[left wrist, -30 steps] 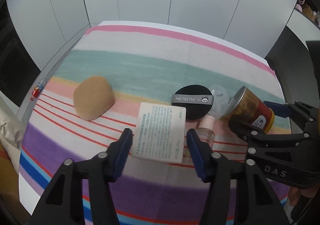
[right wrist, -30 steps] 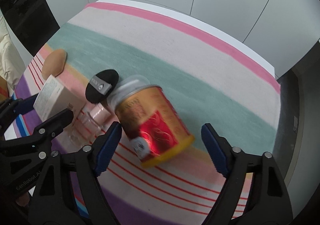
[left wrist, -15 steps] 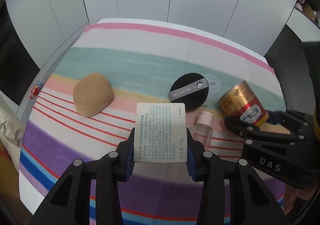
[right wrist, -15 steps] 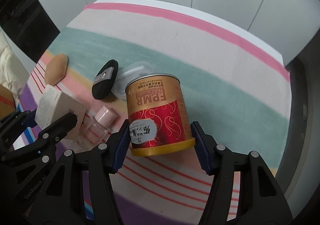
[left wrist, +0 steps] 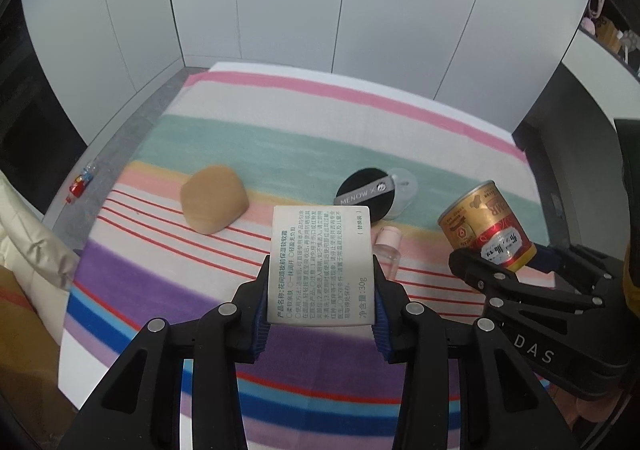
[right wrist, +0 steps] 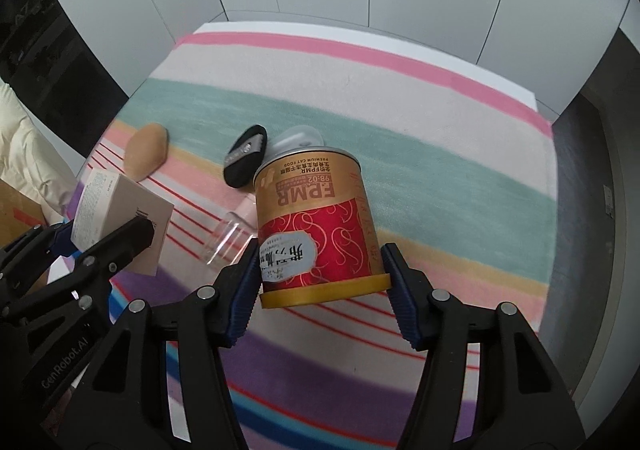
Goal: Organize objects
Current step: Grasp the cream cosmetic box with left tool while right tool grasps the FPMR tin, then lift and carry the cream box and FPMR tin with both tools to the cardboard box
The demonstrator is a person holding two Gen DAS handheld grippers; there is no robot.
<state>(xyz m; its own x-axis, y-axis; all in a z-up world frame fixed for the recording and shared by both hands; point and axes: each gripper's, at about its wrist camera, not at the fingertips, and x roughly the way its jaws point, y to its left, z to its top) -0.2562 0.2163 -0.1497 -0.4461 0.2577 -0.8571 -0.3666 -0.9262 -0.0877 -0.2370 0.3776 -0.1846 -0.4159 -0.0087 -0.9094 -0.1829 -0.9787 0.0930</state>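
Left wrist view: the left gripper (left wrist: 320, 292) pinches the box (left wrist: 322, 264) upright above the cloth (left wrist: 280, 146), while the right gripper (right wrist: 322, 280), beside it, clamps the tilted can (right wrist: 316, 226).

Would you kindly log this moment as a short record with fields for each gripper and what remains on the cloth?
left gripper: shut on white box, lifted
right gripper: shut on can, tilted
on striped cloth: tan sponge, black puff, clear lid, small bottle lying down
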